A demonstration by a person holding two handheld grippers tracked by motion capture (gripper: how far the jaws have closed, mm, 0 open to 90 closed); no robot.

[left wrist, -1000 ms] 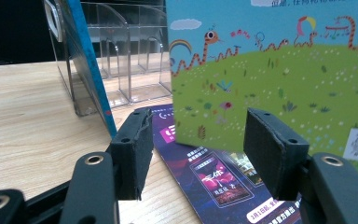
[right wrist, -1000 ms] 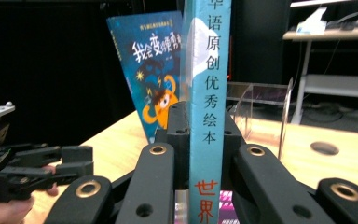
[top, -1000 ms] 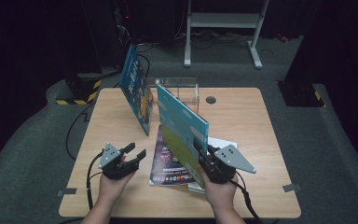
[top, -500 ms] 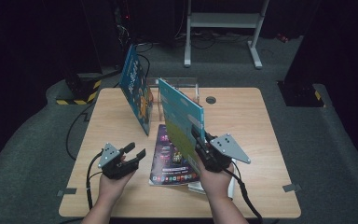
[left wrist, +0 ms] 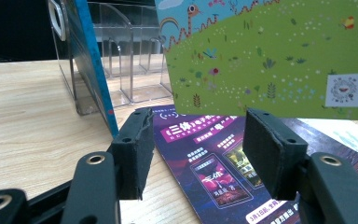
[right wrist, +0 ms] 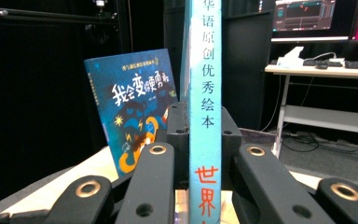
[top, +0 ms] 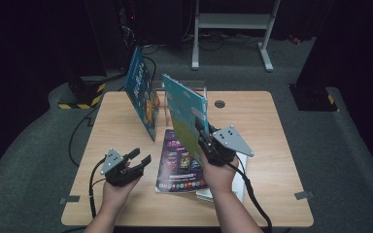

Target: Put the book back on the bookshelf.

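Held upright by its spine, the thin turquoise-and-green picture book (top: 184, 114) hangs above the middle of the light wooden table (top: 272, 126), the right gripper (top: 205, 137) clamped tight on its near edge. Beneath it lies a purple glossy booklet (top: 177, 167), flat on the wood. Just behind stands a clear acrylic file rack (left wrist: 121, 60), with a dark blue illustrated book (top: 143, 94) leaning at its left end. Bare table spreads right and left. The left gripper (top: 138, 159) rests near the front edge, jaws half apart, holding nothing. Since a second ago the held book has risen and moved toward the rack; the left hand kept still.
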